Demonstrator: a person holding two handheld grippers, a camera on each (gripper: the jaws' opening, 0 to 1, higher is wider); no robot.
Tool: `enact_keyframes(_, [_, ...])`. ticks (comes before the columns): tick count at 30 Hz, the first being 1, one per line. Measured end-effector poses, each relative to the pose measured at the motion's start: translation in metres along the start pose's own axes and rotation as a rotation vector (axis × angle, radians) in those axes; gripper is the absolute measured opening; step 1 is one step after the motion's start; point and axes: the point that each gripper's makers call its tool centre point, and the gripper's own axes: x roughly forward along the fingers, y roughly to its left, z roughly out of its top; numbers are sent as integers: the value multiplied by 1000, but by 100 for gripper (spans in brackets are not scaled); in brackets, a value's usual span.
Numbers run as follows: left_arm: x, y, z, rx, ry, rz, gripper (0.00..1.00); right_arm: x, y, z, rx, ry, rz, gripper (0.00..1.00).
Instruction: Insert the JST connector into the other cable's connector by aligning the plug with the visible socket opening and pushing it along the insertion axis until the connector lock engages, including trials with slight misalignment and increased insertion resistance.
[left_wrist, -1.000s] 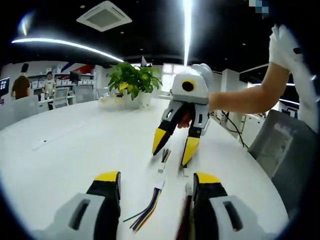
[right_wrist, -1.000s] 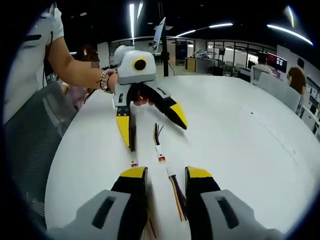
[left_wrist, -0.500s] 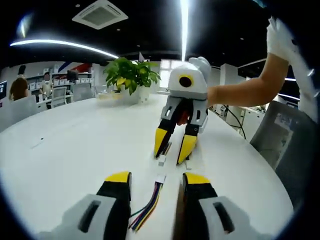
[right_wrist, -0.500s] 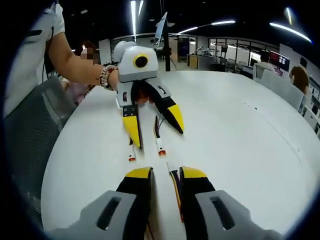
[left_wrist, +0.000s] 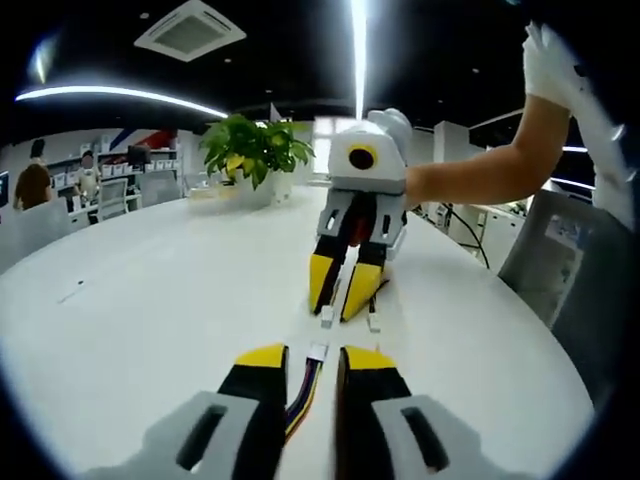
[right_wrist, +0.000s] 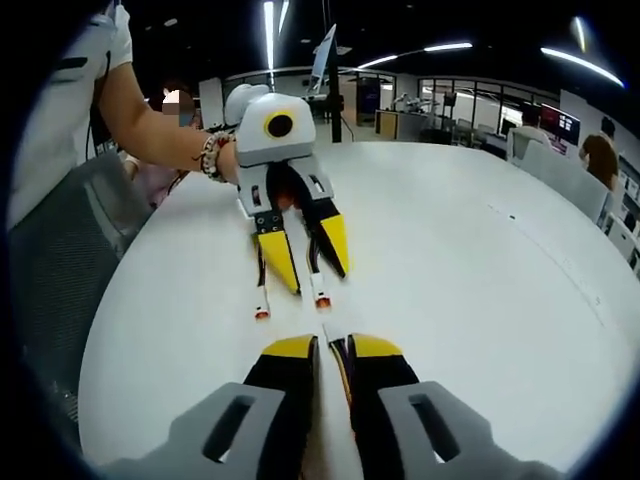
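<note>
In the left gripper view my left gripper (left_wrist: 313, 362) is shut on a cable of many-coloured wires (left_wrist: 300, 405), just behind its white connector (left_wrist: 318, 352). Facing it, my right gripper (left_wrist: 338, 298) is shut on a second cable, whose white connector (left_wrist: 327, 318) points at the first a short way off. In the right gripper view my right gripper (right_wrist: 333, 350) pinches dark and yellow wires (right_wrist: 338, 356). The left gripper (right_wrist: 312, 272) stands opposite with its connector (right_wrist: 322, 300) on the white table (right_wrist: 470, 280). A third, loose connector (right_wrist: 262, 312) lies beside them.
A potted plant (left_wrist: 250, 150) stands at the table's far end. A grey chair (left_wrist: 570, 270) sits by the table edge, and it also appears in the right gripper view (right_wrist: 60, 260). A person's forearm (left_wrist: 480, 185) holds the right gripper. People sit at desks (right_wrist: 590, 150) in the background.
Both pairs of jaws have narrowed from wide open to shut around their cables. The two grippers have come closer, so the facing connectors are nearer each other.
</note>
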Motion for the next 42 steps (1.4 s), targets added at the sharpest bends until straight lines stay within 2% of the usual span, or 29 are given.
enact_keyframes(10, [1, 1, -5, 26, 19, -11, 1, 1, 1, 2, -13, -4, -3, 5])
enact_keyframes(17, [0, 2, -3, 41, 15, -5, 1, 2, 4, 6, -39, -9, 12, 5])
enact_keyframes(28, [-1, 3, 0, 57, 13, -4, 1, 1, -2, 12, -59, -31, 8, 5])
enact_keyframes(42, [0, 2, -3, 62, 23, -13, 0, 8, -4, 5, -80, -3, 23, 5])
